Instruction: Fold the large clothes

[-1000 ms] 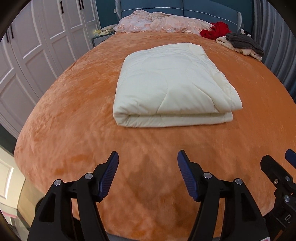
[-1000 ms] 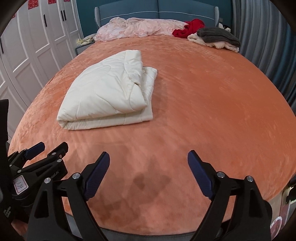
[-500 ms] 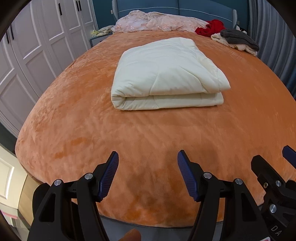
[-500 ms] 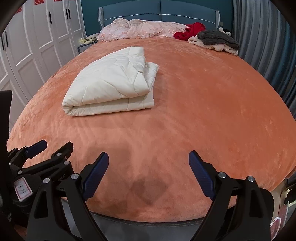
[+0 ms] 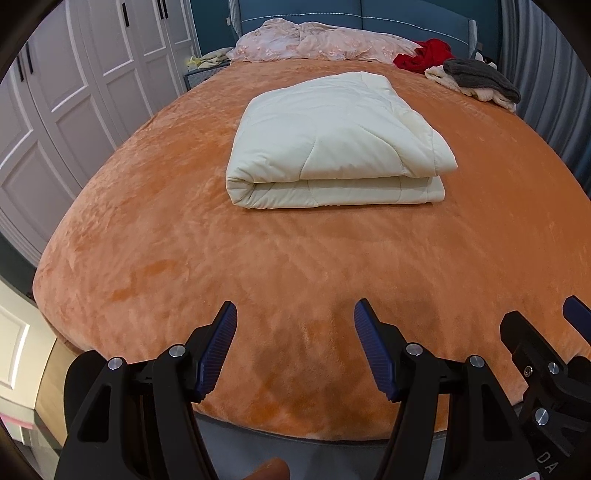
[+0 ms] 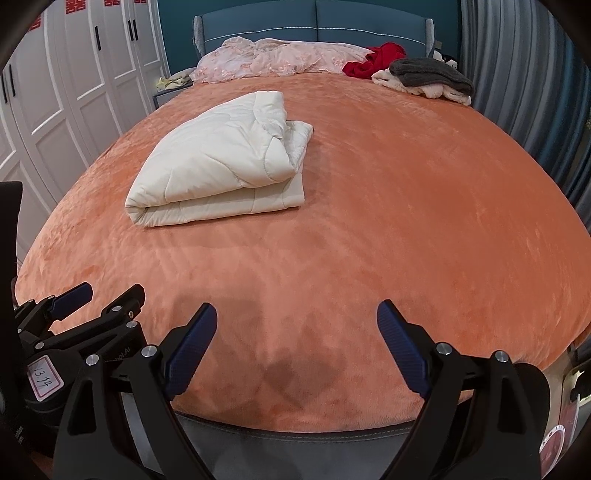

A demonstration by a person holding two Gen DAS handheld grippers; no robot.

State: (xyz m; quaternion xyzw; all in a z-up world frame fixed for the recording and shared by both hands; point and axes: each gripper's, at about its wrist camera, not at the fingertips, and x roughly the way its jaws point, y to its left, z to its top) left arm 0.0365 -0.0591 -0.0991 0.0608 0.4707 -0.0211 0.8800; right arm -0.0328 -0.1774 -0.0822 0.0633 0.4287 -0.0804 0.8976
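A cream quilted comforter lies folded into a thick rectangle on the orange bedspread, its rolled fold facing me. It also shows in the right wrist view, left of centre. My left gripper is open and empty over the foot edge of the bed, well short of the comforter. My right gripper is open and empty beside it, also over the foot edge. Each gripper shows at the edge of the other's view.
A pink quilt lies bunched at the blue headboard. A red garment and a grey and cream pile sit at the far right corner. White wardrobe doors line the left. A grey curtain hangs on the right.
Both grippers have drawn back from the comforter toward the foot of the bed; the bed's edge now shows below them. Both stay open. The comforter has not moved.
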